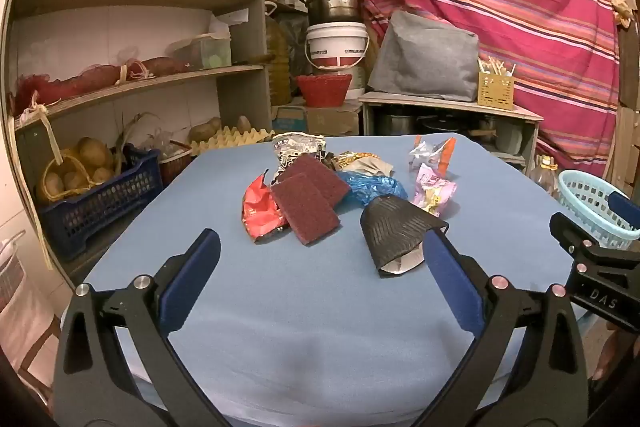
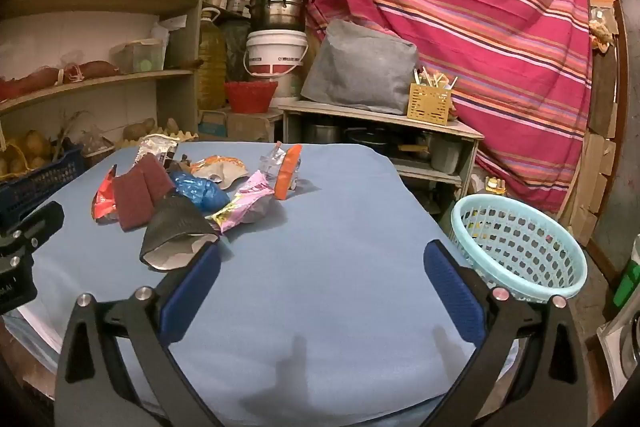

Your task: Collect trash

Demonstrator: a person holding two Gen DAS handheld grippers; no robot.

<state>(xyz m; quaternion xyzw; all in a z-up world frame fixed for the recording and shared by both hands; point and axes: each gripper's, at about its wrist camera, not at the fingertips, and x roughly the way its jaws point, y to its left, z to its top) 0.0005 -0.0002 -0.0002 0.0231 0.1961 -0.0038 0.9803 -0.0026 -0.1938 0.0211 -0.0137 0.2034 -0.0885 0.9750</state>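
A heap of trash lies on the blue table [image 1: 320, 307]: a black wrapper [image 1: 396, 227], two maroon scouring pads [image 1: 306, 203], a red wrapper [image 1: 260, 211], a blue plastic bag [image 1: 372, 187], a pink wrapper [image 1: 434, 193] and an orange and silver wrapper [image 1: 434, 153]. My left gripper [image 1: 320, 247] is open and empty, just short of the heap. My right gripper [image 2: 322, 259] is open and empty, to the right of the black wrapper [image 2: 176, 227] and the pink wrapper [image 2: 244, 203]. A light blue basket [image 2: 520, 247] stands off the table's right edge.
Shelves with boxes and netted goods [image 1: 132, 79] stand at the left. A blue crate with potatoes [image 1: 100, 195] sits by the table's left edge. A low cabinet [image 2: 380, 127] with a grey bag, pots and a bucket stands behind the table. A striped cloth [image 2: 460, 7] hangs behind.
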